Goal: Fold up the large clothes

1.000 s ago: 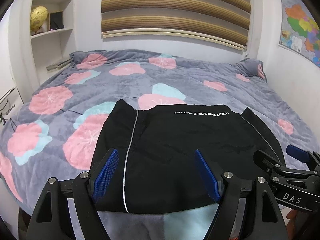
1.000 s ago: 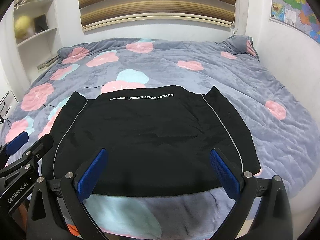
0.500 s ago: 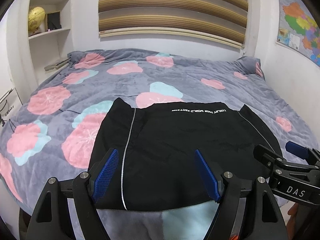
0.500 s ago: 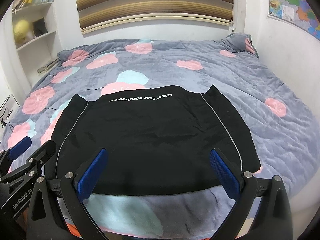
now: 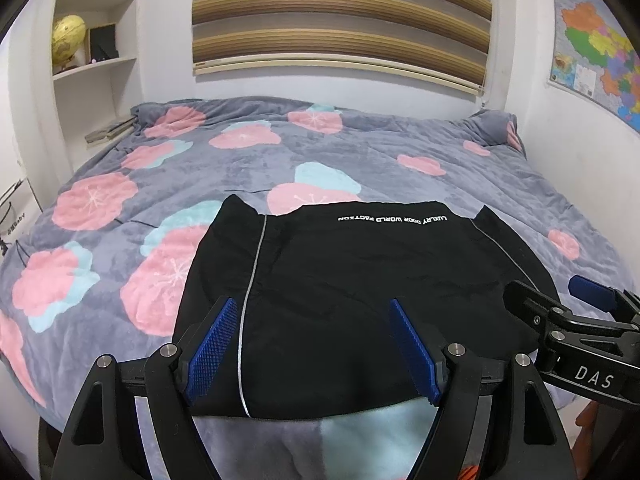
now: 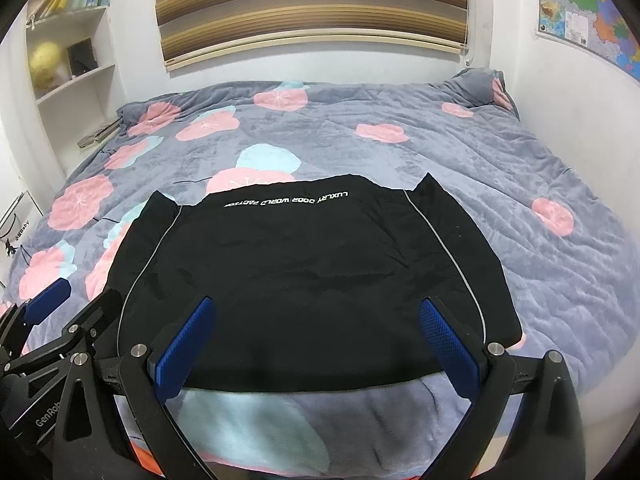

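Observation:
A black garment (image 5: pixel 360 300) with white lettering and thin grey piping lies folded flat on the bed near its front edge; it also shows in the right wrist view (image 6: pixel 312 276). My left gripper (image 5: pixel 312 344) is open and empty, held above the garment's near left part. My right gripper (image 6: pixel 316 344) is open and empty, above the garment's near edge. Each gripper shows in the other's view: the right one (image 5: pixel 568 320) at the right side, the left one (image 6: pixel 56 320) at the left side.
The bed (image 5: pixel 360 152) has a grey blanket with pink and blue flowers. White shelves (image 5: pixel 92 68) with a globe and books stand at the left. A striped blind (image 5: pixel 340 12) hangs behind, a wall map (image 5: pixel 596 52) at the right. The bed's front edge lies just under the grippers.
Both grippers have drawn slightly back and up from the garment, so it looks a little farther away. The garment has not moved. Both stay open.

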Available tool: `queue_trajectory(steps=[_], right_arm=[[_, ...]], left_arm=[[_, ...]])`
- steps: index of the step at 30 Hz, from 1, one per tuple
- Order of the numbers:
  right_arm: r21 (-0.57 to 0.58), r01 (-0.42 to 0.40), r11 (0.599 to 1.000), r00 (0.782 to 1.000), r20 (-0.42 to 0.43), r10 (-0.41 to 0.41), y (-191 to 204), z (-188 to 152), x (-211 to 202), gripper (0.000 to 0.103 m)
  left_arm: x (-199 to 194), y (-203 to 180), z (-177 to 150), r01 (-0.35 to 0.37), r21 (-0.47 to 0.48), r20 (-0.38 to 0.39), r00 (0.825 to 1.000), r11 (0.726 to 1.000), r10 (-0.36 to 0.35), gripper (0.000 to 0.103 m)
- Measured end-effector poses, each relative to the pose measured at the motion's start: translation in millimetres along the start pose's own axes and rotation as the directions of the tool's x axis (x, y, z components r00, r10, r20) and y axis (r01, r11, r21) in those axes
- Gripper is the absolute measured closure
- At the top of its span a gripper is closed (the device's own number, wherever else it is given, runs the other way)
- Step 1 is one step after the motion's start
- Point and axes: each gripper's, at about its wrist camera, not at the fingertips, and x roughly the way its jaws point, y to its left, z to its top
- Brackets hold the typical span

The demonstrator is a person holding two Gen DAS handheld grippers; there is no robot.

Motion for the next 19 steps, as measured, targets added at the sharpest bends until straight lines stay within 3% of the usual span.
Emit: queue_trajectory(steps=[13, 19], right_arm=[[-0.005, -0.002, 1.000, 1.000, -0.003, 0.002, 3.2, 0.0, -1.8, 0.000], [-0.011, -0.006, 1.000, 1.000, -0.003, 0.006, 0.5, 0.4, -1.4, 0.000]], left_arm=[[-0.1, 5.7, 1.6, -0.013, 0.000, 0.007, 1.000, 1.000, 0.013, 0.024], [-4.6, 10.9, 1.9, -0.084, 0.023, 0.060, 0.995, 0.996, 0.083, 0.024]])
